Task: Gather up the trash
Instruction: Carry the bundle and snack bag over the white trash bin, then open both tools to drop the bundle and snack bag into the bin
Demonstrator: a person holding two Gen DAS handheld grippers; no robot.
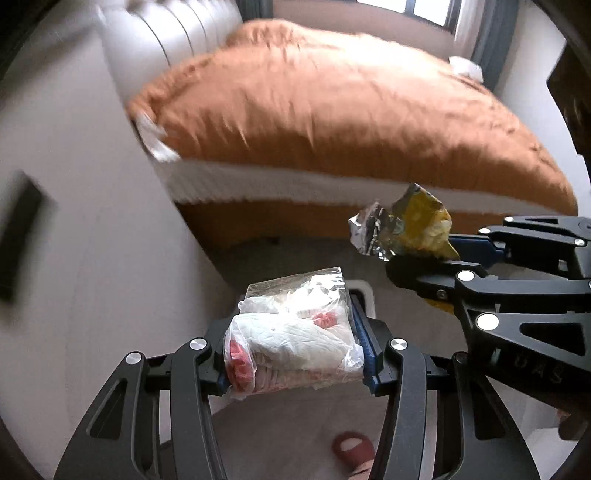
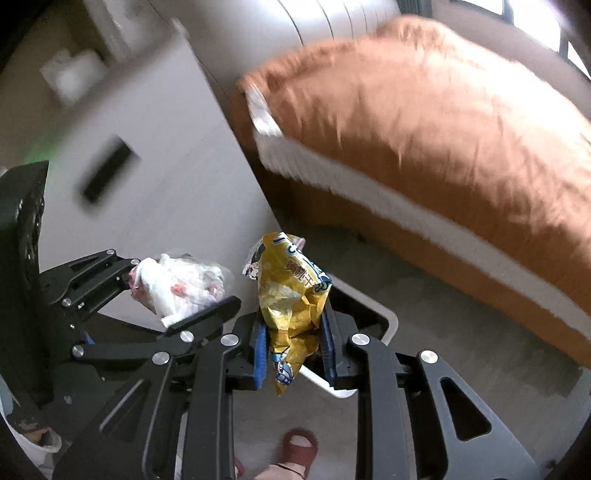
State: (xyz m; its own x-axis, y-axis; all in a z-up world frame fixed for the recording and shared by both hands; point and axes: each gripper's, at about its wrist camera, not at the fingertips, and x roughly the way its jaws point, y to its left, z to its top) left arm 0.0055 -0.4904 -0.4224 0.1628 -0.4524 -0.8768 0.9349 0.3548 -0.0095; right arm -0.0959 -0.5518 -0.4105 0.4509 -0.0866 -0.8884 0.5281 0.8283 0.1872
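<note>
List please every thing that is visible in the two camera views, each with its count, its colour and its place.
plastic bag: 1, clear with white and pink contents, clamped in the left gripper
snack wrapper: 1, yellow with silver inside, clamped in the right gripper
bed cover: 1, orange, spread over the bed behind
mattress edge: 1, white, under the cover
headboard: 1, pale padded, at the bed's far end
bin: 1, white rim, on the floor below both grippers
slipper: 1 clearly seen, red, on the person's foot at the bottom edge
left gripper: 1, black with blue pads
right gripper: 1, black with blue pads
</note>
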